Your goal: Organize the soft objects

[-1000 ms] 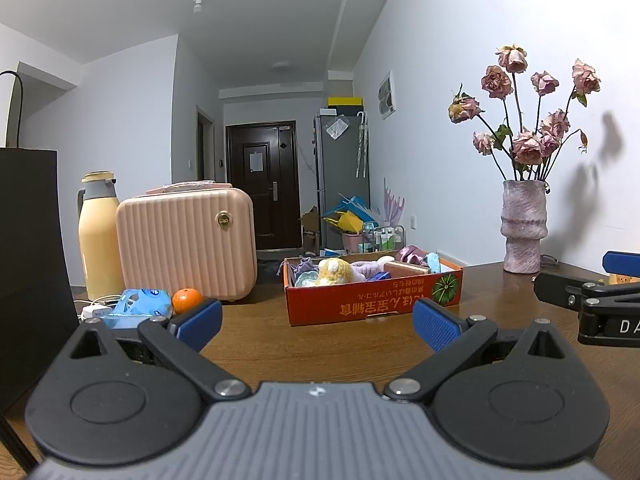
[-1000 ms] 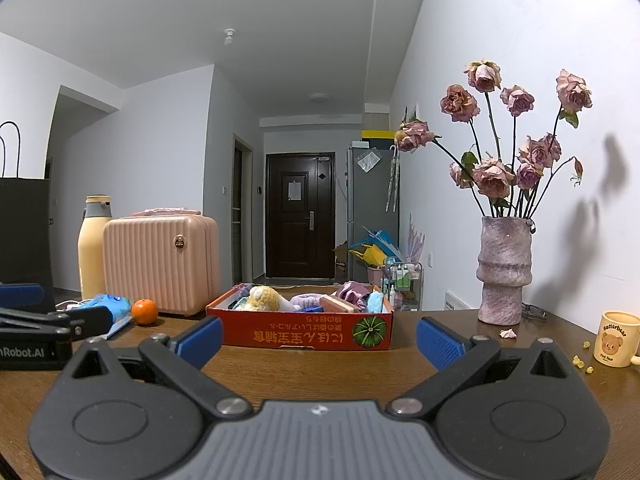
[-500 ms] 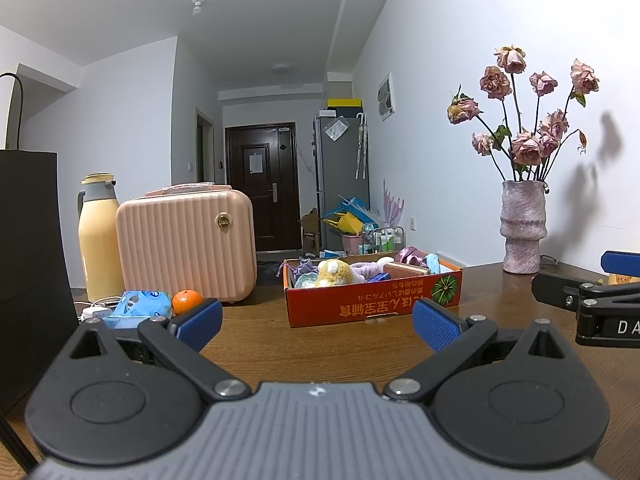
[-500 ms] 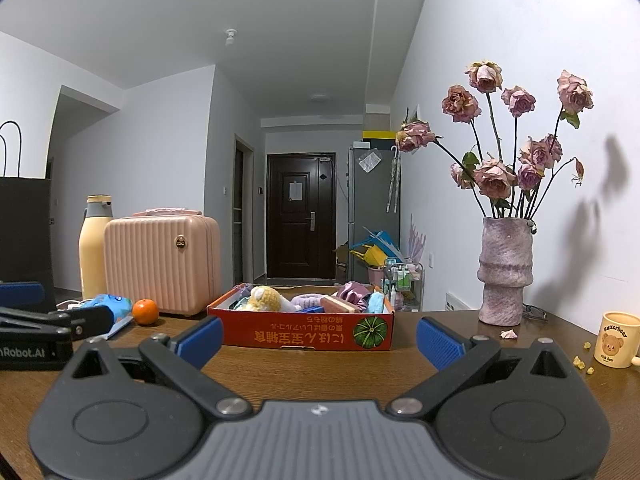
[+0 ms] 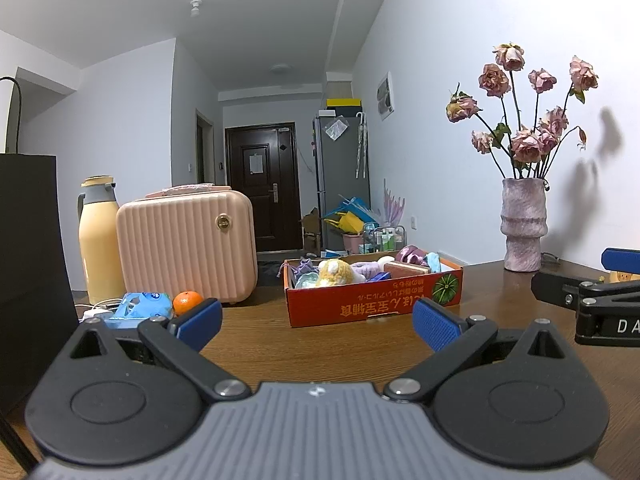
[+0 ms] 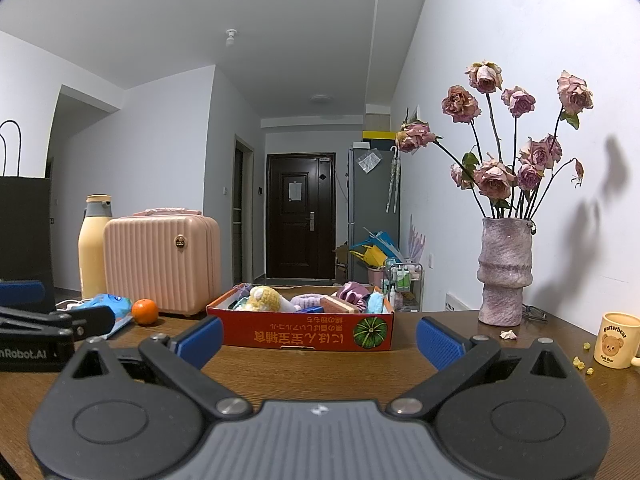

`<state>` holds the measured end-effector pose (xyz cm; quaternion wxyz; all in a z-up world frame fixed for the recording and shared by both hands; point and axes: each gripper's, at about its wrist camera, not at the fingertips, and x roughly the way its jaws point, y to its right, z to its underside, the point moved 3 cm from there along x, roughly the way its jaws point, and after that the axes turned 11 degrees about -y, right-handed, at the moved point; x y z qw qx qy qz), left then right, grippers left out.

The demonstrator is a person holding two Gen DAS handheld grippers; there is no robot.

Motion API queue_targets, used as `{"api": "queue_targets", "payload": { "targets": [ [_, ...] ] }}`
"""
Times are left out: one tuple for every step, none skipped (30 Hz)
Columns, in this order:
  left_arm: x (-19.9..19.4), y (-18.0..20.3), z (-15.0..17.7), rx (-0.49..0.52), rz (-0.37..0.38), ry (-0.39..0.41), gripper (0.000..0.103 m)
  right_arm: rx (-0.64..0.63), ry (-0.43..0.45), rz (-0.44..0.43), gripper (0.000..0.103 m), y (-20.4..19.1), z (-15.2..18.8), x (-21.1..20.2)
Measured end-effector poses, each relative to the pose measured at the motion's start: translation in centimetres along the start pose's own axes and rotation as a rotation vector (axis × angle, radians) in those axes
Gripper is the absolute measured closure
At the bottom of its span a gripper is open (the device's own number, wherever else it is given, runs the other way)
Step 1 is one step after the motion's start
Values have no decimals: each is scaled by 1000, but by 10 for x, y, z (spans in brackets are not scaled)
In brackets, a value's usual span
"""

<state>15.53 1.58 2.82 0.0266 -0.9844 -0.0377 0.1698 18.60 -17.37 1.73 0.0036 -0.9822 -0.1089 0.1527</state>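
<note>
A low red cardboard box (image 5: 374, 304) stands on the brown table ahead, also in the right wrist view (image 6: 304, 330). It holds several soft things: a yellow plush (image 5: 334, 272), a purple pouch (image 5: 408, 255), a pale blue item (image 6: 375, 304). My left gripper (image 5: 316, 326) is open and empty, short of the box. My right gripper (image 6: 318, 338) is open and empty, also short of the box. Each gripper shows at the other view's edge.
A pink ribbed case (image 5: 188, 246), a yellow flask (image 5: 97, 240), an orange (image 5: 187, 302) and a blue packet (image 5: 140, 306) stand at the left. A black bag (image 5: 28, 272) is nearest left. A vase of dried roses (image 6: 505, 272) and a cream mug (image 6: 614, 340) stand right.
</note>
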Motion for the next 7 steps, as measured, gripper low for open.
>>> {"api": "queue_targets", "payload": {
  "targets": [
    [0, 0, 0, 0, -2, 1, 0, 0, 0, 0, 0, 0, 0, 0],
    [1, 0, 0, 0, -7, 4, 0, 0, 0, 0, 0, 0, 0, 0],
    [0, -1, 1, -3, -8, 7, 0, 0, 0, 0, 0, 0, 0, 0],
    [0, -3, 1, -9, -6, 11, 0, -1, 0, 0, 0, 0, 0, 0],
    [-1, -2, 1, -13, -2, 15, 0, -1, 0, 0, 0, 0, 0, 0],
    [-2, -3, 1, -13, 0, 18, 0, -1, -1, 1, 0, 0, 0, 0],
    [-2, -2, 1, -9, 3, 18, 0, -1, -2, 1, 0, 0, 0, 0]
  ]
}}
